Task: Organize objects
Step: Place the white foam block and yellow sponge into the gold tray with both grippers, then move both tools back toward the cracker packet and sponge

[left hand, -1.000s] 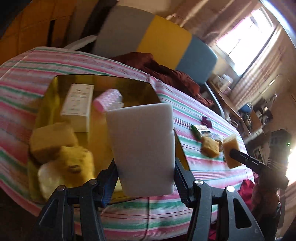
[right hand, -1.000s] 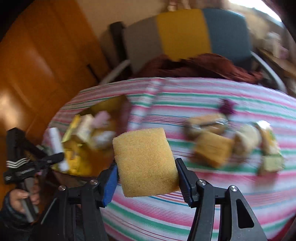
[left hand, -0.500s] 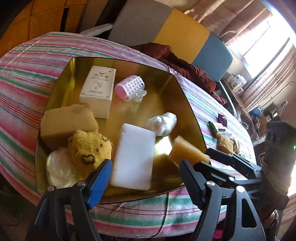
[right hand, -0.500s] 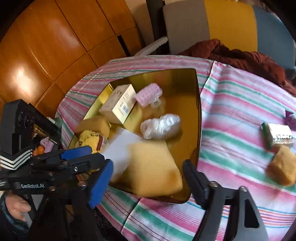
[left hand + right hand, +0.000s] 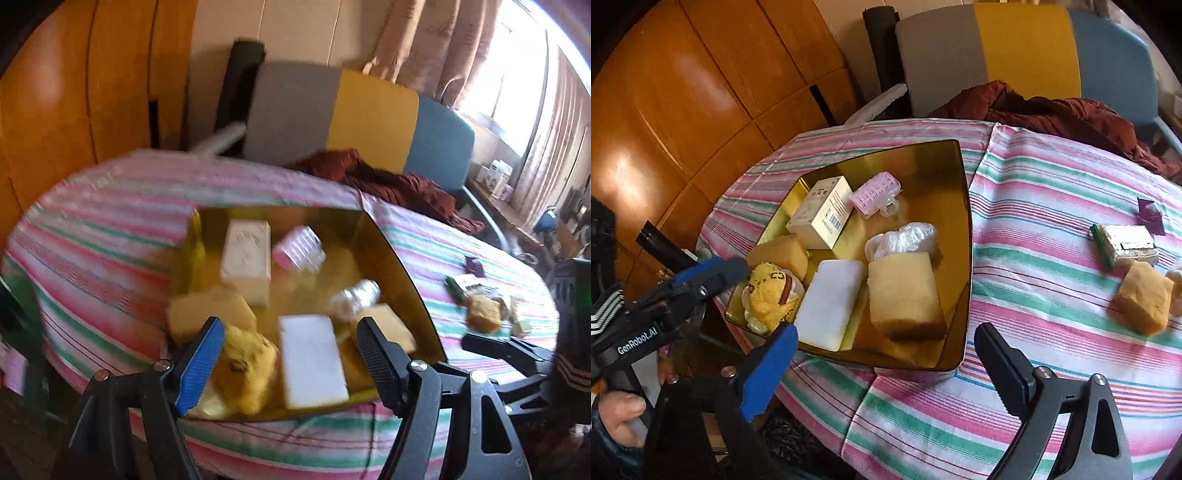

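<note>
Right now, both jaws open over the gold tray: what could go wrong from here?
1. The gold tray is crowded: the yellow sponge leans against its wall beside the white foam block, so another drop might tip something out.
2. The left gripper and right gripper are close together at the tray's near edge and could collide.
3. The loose sponge, foil packet and purple wrapper remain outside.

Both my wrist cameras look steeply down from near, sharing the gold tray (image 5: 391, 254) (image 5: 964, 206) on the worktop (image 5: 110, 236) (image 5: 1034, 206).
</note>
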Action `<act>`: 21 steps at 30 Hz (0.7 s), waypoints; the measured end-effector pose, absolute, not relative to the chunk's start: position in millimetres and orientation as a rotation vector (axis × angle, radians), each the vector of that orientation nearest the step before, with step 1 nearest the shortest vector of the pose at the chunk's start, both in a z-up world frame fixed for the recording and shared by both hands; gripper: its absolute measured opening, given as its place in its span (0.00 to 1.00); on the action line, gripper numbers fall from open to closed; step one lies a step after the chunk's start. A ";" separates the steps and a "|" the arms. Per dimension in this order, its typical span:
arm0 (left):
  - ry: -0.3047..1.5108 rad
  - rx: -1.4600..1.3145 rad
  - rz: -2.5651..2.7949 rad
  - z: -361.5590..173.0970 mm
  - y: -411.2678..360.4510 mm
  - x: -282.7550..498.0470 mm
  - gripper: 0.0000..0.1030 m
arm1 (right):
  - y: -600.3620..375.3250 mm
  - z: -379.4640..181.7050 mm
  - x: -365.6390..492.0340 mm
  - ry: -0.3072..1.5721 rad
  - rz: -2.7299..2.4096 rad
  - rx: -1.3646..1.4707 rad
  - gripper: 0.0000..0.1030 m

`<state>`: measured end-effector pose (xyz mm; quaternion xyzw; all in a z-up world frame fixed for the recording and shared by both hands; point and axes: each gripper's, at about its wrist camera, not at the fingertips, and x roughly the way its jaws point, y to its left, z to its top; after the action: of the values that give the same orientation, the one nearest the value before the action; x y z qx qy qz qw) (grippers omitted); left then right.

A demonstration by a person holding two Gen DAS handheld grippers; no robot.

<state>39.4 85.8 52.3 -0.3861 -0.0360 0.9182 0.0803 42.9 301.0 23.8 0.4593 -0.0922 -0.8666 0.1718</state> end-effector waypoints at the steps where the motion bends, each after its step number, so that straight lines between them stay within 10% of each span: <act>1: -0.093 -1.139 2.769 55.0 85.4 40.3 0.73 | 300.0 25.6 44.2 -0.254 -2.475 1.295 0.97; 21: -0.027 -1.118 2.790 54.0 91.1 44.8 0.72 | 293.0 39.1 57.6 -0.117 -2.614 1.200 1.00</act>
<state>44.8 91.1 54.0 -0.3711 -0.0089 0.9261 0.0680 57.5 293.0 39.1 0.4132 -0.0405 -0.9003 0.1309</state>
